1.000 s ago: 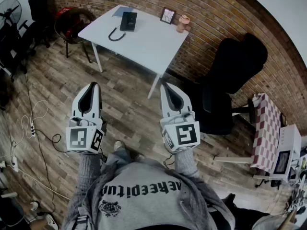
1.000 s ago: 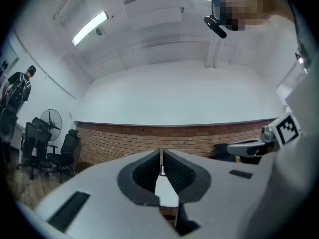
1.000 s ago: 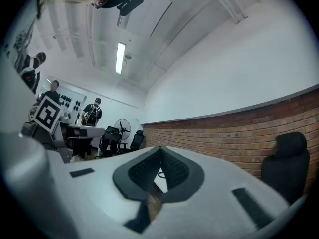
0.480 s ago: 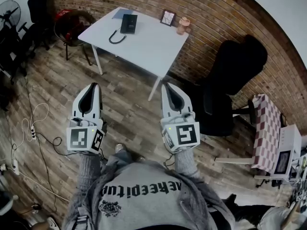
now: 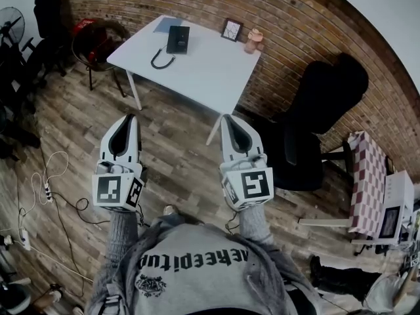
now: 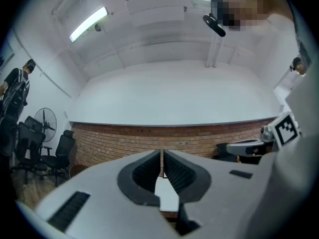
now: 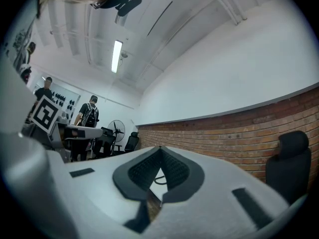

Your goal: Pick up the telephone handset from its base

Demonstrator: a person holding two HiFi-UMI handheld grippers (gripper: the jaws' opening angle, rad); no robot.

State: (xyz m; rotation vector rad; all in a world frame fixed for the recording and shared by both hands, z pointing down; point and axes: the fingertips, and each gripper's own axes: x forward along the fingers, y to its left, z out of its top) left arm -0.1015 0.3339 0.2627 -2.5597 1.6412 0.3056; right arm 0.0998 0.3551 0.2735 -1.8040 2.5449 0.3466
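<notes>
Handset [image 5: 178,39] apparently cradled; left tongs [image 5: 130,117], right tongs [image 5: 228,117] closed, empty.

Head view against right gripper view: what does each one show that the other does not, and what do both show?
Only the head view: the whole telephone on the white table, the picture frame and the checkered cloth.
Only the right gripper view: the ceiling light and people standing far off.
Both: the brick wall, the black office chair and the right hand-held gripper, shut and empty.
</notes>
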